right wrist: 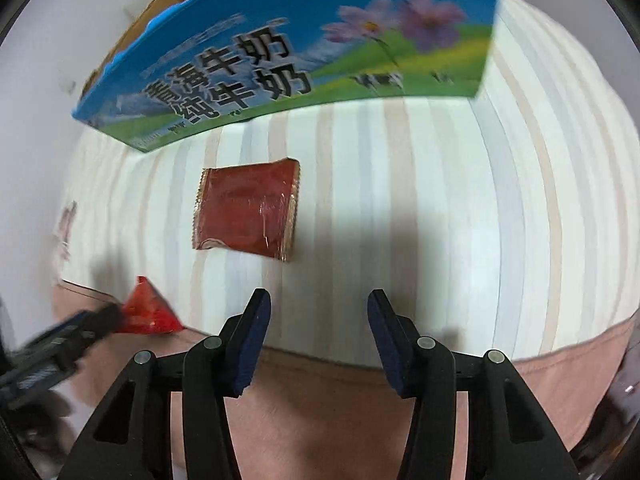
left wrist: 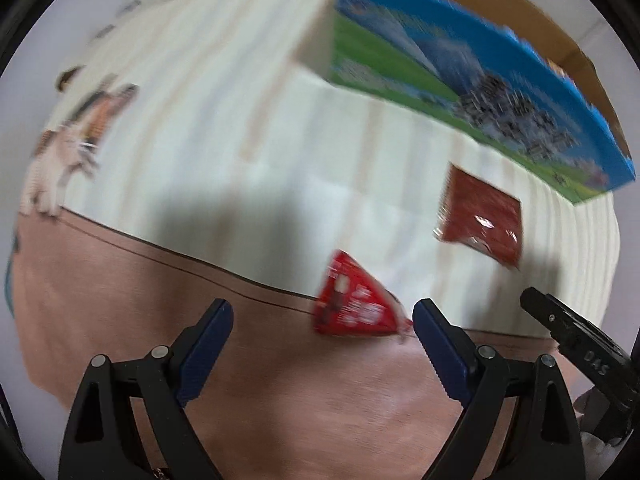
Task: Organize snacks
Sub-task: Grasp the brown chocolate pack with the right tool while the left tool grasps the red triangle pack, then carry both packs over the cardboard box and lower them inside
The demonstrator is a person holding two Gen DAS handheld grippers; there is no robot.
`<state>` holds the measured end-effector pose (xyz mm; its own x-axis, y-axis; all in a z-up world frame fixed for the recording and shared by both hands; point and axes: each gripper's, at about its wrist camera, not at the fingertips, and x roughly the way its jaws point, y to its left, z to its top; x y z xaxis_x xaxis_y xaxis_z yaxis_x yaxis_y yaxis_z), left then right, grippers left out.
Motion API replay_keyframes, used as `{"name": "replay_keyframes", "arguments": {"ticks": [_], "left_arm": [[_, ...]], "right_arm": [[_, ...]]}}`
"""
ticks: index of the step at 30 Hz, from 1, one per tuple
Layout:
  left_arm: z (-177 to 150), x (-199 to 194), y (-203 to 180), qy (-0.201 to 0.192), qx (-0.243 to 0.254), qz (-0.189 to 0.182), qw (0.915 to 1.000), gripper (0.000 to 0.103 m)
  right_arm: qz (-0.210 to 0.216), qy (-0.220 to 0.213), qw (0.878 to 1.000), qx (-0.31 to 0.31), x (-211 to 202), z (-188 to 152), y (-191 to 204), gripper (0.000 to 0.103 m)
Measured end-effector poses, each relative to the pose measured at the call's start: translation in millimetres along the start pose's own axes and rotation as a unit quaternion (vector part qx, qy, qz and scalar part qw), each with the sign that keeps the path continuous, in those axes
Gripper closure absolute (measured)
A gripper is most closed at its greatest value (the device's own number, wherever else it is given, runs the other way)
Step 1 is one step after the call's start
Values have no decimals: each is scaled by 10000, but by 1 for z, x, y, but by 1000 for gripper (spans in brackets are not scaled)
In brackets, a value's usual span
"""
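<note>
The step in hand looks like the approach to a pick-up: two loose snacks lie out, and the blue and green milk carton box point(right wrist: 288, 52) behind them is probably where they go. The left tongs point(left wrist: 322, 318) stand wide and empty, hanging just over the red triangular packet point(left wrist: 352, 304), a glossy, pyramid-shaped pouch lying at the seam where the striped cloth point(right wrist: 440, 208) meets a plain pinkish cloth point(left wrist: 280, 400). The right tongs point(right wrist: 318, 308) are narrow, with nothing between the pads; the flat dark red sachet point(right wrist: 248, 210), shiny foil with crimped ends, lies on the stripes ahead of them, near the box. To take the sachet, the right tongs would need to reopen and come down astride its thin edges.
</note>
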<state>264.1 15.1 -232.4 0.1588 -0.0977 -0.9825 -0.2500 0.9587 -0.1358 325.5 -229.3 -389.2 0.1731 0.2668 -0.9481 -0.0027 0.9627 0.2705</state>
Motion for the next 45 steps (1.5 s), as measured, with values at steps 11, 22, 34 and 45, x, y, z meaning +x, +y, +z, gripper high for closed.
{"name": "replay_keyframes", "arguments": {"ticks": [11,22,34,45], "left_arm": [[6,40,10,207,-457,-285,9983,52],[-23,38,29,-6,-1057,-409,9936,52],[-43,46,46,2,-1251,-468,9910,52],[-24,63,51,206,-1148,-1178,9862,36]], "right_arm": [[-237,175,9673,-2520,-15,45,88,30],[-1318,1565,8226,-5305,63,53,171,30],[-1111,2000,8635,-4495,80,83,169,37],[197,1930,9736,-1206,34,89,86,28]]}}
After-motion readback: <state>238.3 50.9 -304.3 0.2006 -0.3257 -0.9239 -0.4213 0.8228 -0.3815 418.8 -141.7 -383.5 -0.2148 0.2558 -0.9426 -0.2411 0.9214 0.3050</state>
